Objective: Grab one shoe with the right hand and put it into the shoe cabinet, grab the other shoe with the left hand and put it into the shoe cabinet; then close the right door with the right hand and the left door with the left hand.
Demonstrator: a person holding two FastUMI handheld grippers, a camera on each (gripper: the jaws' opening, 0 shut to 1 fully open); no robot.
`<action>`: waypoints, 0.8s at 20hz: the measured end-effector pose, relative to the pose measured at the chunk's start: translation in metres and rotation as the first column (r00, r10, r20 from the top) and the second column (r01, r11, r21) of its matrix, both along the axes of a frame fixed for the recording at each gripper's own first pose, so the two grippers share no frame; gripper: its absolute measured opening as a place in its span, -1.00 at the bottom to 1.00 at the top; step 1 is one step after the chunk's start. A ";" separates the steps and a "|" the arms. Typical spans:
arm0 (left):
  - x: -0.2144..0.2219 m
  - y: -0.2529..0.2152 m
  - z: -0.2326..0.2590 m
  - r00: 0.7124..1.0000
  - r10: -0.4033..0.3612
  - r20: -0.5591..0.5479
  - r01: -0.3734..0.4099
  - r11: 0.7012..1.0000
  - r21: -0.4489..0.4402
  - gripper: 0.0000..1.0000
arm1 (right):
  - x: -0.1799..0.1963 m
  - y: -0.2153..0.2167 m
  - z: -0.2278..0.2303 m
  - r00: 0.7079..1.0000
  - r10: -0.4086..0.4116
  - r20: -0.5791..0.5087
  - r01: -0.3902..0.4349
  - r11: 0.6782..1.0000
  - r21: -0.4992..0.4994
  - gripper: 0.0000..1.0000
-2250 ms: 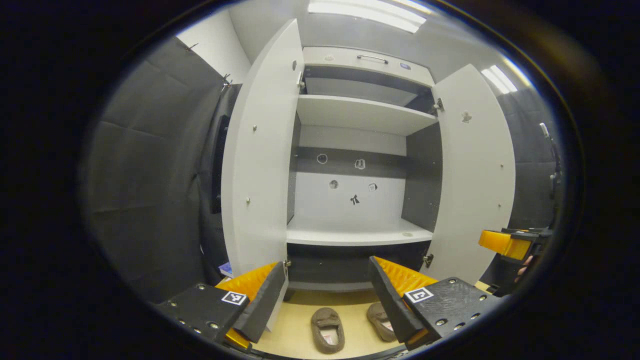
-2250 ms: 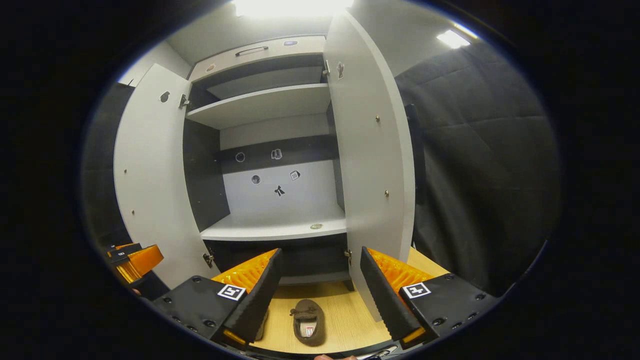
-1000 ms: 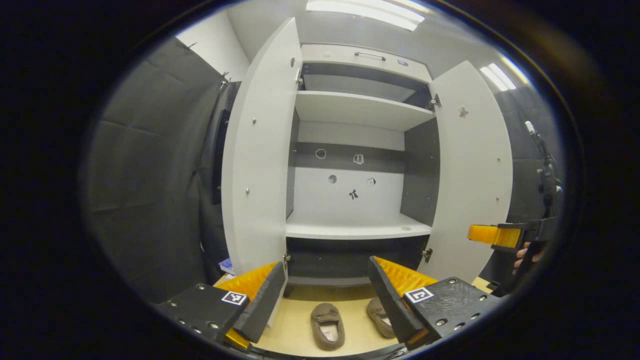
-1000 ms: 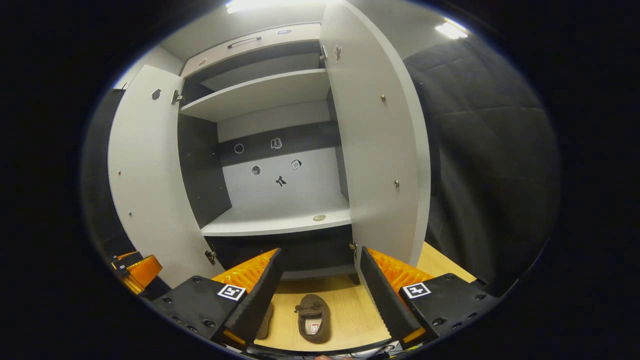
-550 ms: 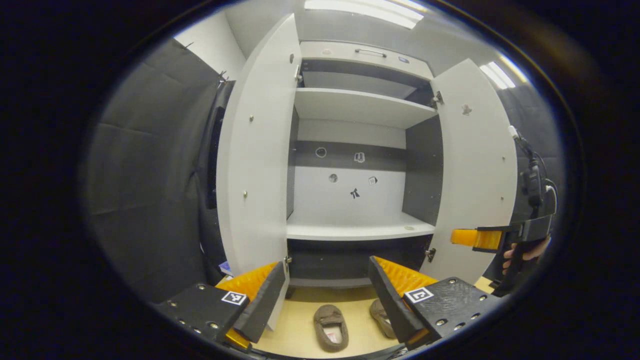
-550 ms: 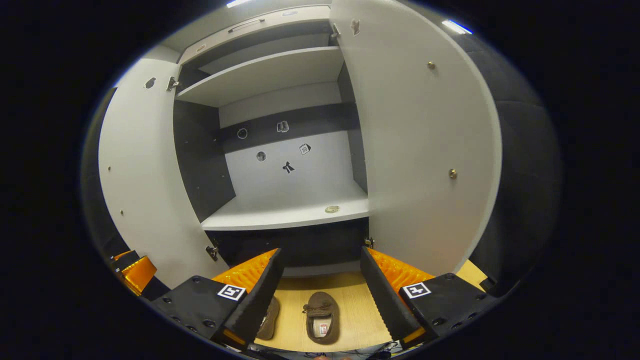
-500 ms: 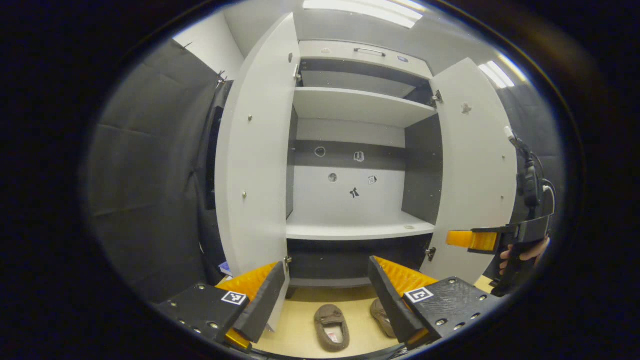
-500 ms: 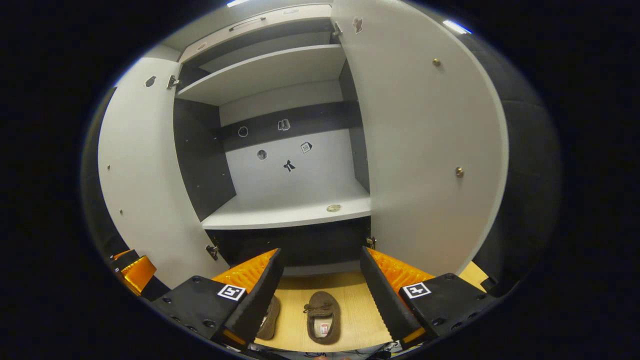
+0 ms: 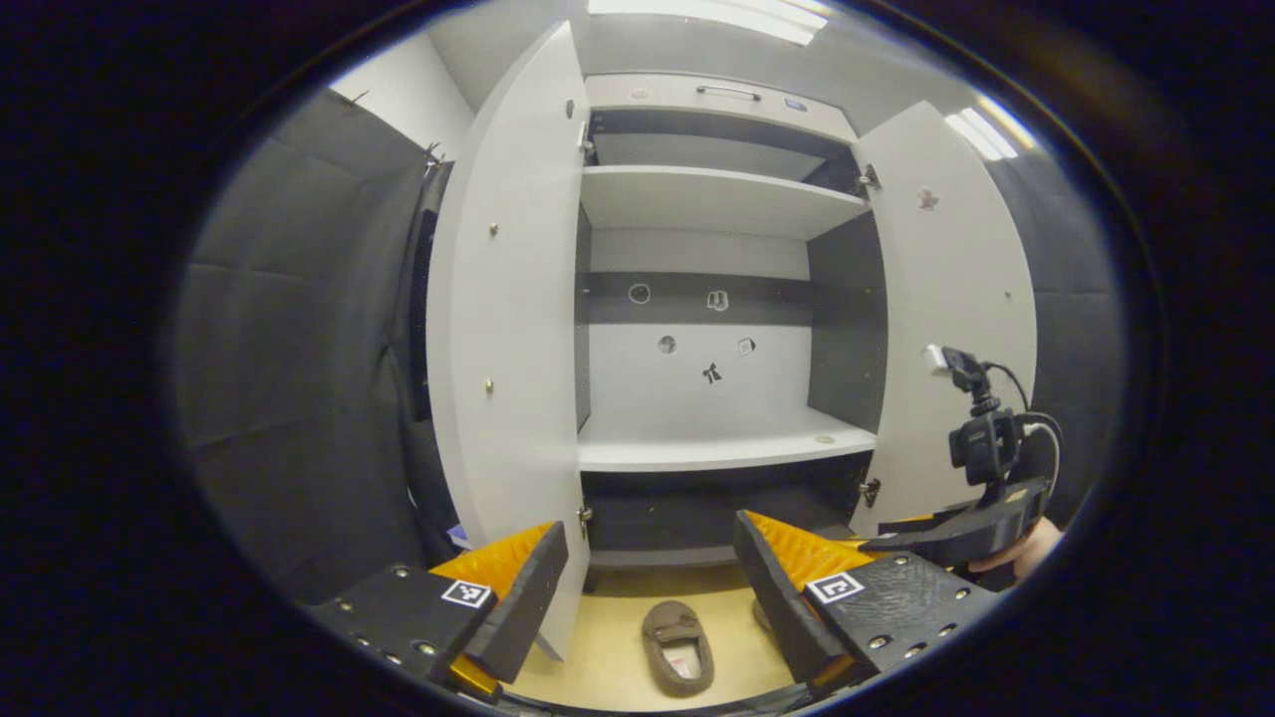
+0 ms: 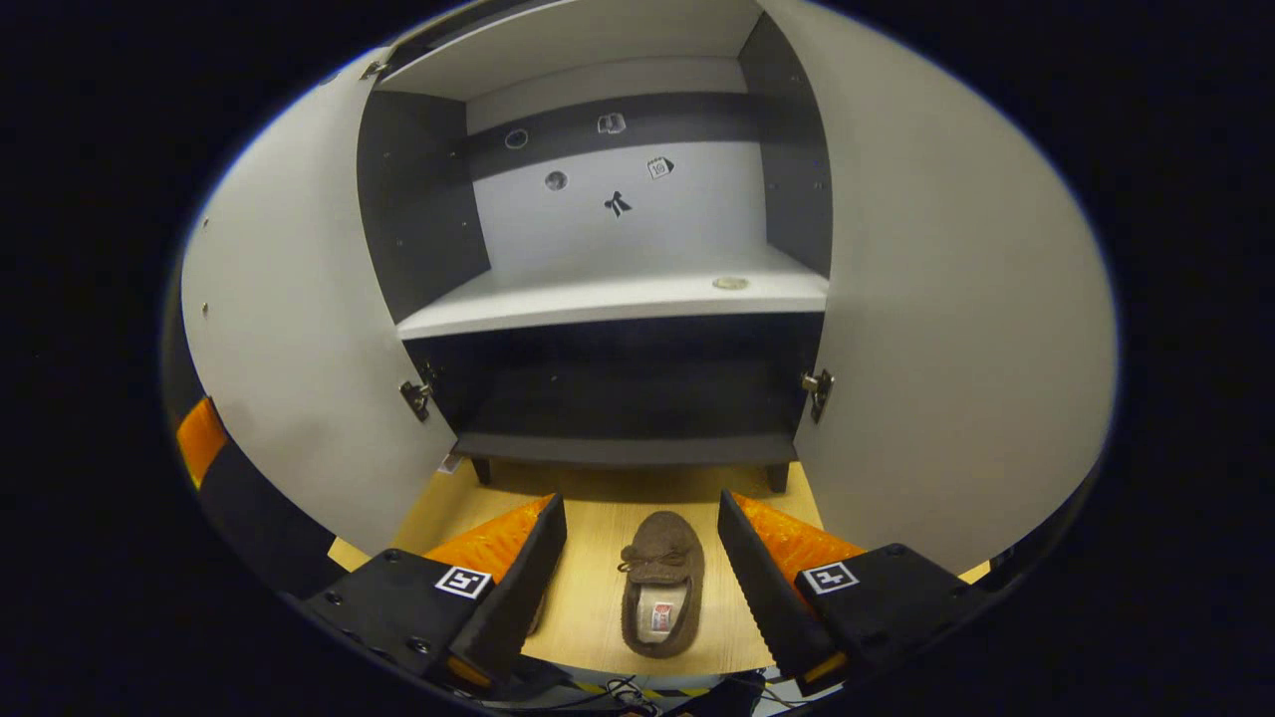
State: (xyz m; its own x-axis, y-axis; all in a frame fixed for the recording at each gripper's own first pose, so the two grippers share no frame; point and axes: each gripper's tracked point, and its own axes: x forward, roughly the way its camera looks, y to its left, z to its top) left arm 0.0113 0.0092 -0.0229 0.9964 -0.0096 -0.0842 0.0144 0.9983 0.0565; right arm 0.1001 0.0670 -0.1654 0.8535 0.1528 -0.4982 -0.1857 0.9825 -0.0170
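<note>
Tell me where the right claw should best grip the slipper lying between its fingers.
Probably across the sides of the slipper, coming from above. It lies flat on the floor, toe toward the cabinet, lengthwise between the open right claw, so the fingers would likely close on its narrow width.

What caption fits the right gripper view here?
Open right gripper poised above a brown shoe on the floor before the open shoe cabinet.

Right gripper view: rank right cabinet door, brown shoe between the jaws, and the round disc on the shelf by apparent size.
1. Right cabinet door, by far the largest.
2. Brown shoe, on the floor between the open jaws of the right gripper.
3. Round disc, smallest; it sits farther from the camera, so true size is unsure.
</note>
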 end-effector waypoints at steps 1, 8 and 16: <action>0.000 0.001 -0.003 1.000 -0.002 -0.011 0.002 1.000 -0.008 0.95 | -0.001 0.006 -0.015 0.999 0.010 -0.042 -0.009 1.000 0.015 0.94; 0.000 0.013 -0.021 0.999 0.022 -0.047 -0.023 1.000 -0.006 1.00 | -0.007 0.024 -0.088 0.982 0.074 -0.174 -0.080 0.996 -0.027 0.94; -0.008 0.018 -0.040 0.995 0.049 -0.083 -0.050 0.999 -0.009 0.95 | -0.010 0.026 -0.154 0.950 0.096 -0.298 -0.107 0.994 -0.024 0.93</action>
State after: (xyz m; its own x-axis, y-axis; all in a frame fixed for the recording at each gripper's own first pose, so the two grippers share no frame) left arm 0.0037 0.0269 -0.0628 0.9853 0.0386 -0.1664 -0.0313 0.9984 0.0466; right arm 0.0901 0.0927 -0.3198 0.6478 0.2060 -0.7334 -0.2870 0.9578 0.0156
